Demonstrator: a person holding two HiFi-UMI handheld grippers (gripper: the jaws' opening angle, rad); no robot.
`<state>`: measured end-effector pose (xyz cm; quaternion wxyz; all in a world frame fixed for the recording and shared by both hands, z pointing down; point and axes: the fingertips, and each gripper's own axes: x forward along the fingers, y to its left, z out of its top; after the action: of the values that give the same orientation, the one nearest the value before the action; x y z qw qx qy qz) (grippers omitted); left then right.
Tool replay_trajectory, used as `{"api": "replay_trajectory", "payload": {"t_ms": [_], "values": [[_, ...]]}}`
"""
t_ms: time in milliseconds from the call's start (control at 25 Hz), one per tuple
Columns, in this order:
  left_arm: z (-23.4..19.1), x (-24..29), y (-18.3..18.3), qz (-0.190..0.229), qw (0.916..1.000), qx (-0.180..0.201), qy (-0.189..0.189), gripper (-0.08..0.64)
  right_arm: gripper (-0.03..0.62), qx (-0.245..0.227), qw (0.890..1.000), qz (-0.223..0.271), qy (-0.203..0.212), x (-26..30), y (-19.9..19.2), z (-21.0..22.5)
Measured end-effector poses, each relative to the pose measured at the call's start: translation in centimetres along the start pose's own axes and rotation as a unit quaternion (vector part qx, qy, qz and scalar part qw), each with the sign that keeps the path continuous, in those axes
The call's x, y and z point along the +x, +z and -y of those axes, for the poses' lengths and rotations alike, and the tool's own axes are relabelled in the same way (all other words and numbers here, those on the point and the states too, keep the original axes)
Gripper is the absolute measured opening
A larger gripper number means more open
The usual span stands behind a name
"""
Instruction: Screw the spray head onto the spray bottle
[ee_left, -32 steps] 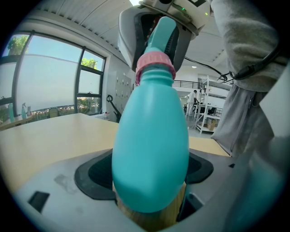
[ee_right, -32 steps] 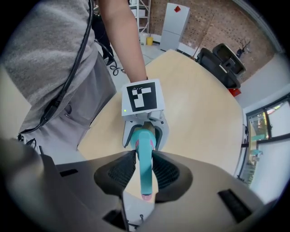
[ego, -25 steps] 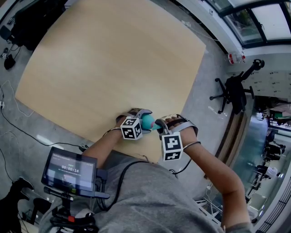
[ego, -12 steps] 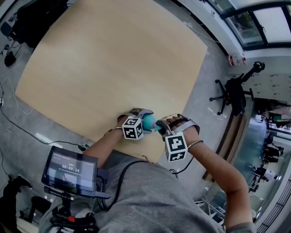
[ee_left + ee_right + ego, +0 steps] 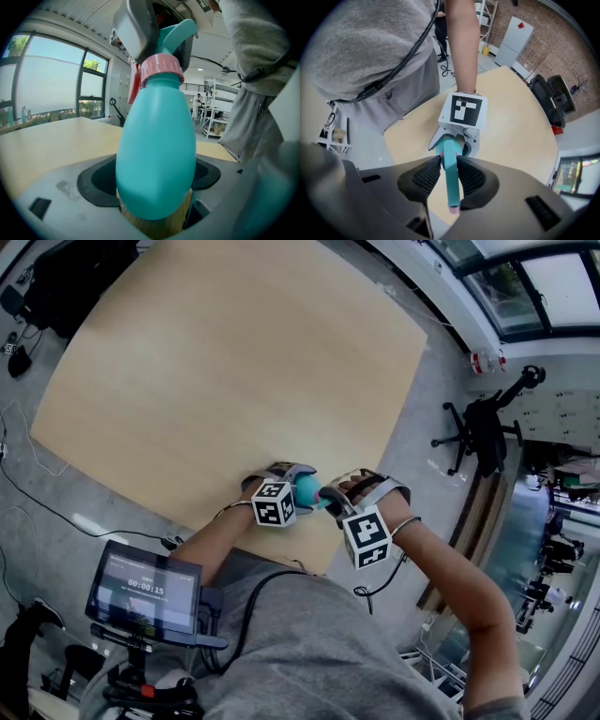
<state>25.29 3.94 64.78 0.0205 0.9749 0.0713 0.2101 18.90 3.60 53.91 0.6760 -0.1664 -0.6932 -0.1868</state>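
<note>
A teal spray bottle [image 5: 157, 154] fills the left gripper view, standing between the wide-set jaws of my left gripper [image 5: 154, 190], which is shut on its body. A pink collar [image 5: 161, 70] sits at the bottle's neck, and the teal spray head [image 5: 180, 33] is above it. My right gripper [image 5: 449, 174] is shut on the spray head [image 5: 451, 178], its black pads [image 5: 425, 177] pressing both sides. In the head view the two grippers meet at the table's near edge: the left gripper [image 5: 286, 486], the bottle [image 5: 306, 490] and the right gripper [image 5: 336, 500].
The light wooden table [image 5: 234, 371] stretches away from the grippers. A monitor on a stand [image 5: 143, 589] is at the lower left, next to the person's body. On the floor to the right stand an office chair [image 5: 483, 427] and a small bottle [image 5: 486, 360].
The right gripper's marker cube has turned and shifted slightly right, with the wrist rotating about the spray head. The left gripper and bottle have stayed put.
</note>
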Motion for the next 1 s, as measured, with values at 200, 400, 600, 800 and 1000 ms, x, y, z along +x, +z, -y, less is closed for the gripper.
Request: {"api": "replay_trajectory", "payload": {"t_ms": [200, 400, 600, 800, 1000], "values": [[0.0, 0.0, 0.1, -0.001, 1.0000, 0.001, -0.002, 0.407, 0.115, -0.108, 0.994, -0.020, 0.025, -0.1, 0.2, -0.3], [-0.1, 0.1, 0.2, -0.002, 1.0000, -0.001, 0.008, 0.407, 0.115, 0.052, 0.996, -0.056, 0.049, 0.3, 0.0, 0.2], [-0.8, 0.2, 0.8, 0.001, 0.9973, -0.027, 0.068, 0.407, 0.115, 0.403, 0.911, -0.081, 0.031, 0.3, -1.5, 0.2], [-1.7, 0.2, 1.4, 0.003, 0.9859, -0.063, 0.155, 0.407, 0.115, 0.594, 0.804, -0.040, 0.005, -0.1, -2.4, 0.1], [-1.9, 0.2, 1.8, 0.005, 0.9808, -0.079, 0.178, 0.407, 0.117, 0.611, 0.790, -0.036, 0.024, -0.7, -2.5, 0.2]]}}
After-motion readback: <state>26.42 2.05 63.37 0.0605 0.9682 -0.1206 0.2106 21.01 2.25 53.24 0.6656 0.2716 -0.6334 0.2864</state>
